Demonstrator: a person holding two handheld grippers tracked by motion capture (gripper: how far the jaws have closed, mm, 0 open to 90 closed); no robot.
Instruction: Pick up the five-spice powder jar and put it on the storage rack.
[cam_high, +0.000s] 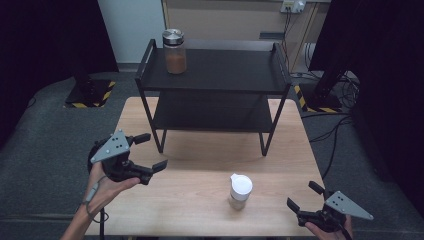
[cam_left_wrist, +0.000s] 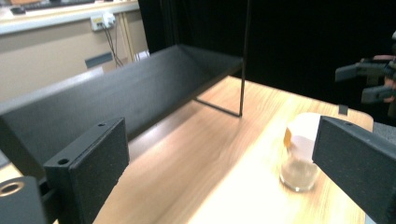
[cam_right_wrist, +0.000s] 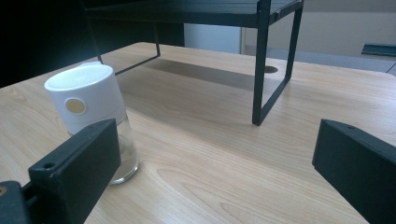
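A small glass jar with a white cap (cam_high: 240, 191) stands on the wooden table (cam_high: 190, 210) near the front, right of centre. My left gripper (cam_high: 154, 151) is open at the table's left edge, its jaws pointing right toward the jar (cam_left_wrist: 299, 156), well short of it. My right gripper (cam_high: 301, 195) is open at the front right corner, a short way right of the jar (cam_right_wrist: 93, 112). Nothing sits between either pair of jaws. A jar with a metal lid and brown contents (cam_high: 174, 51) stands on the top left of a black two-tier rack (cam_high: 215, 91).
The rack's thin legs (cam_high: 266, 142) stand on the back half of the table, and its lower shelf (cam_high: 210, 120) is bare. Black curtains, grey floor mats and cables (cam_high: 330, 132) surround the table. A wall socket (cam_high: 292, 6) is at the back.
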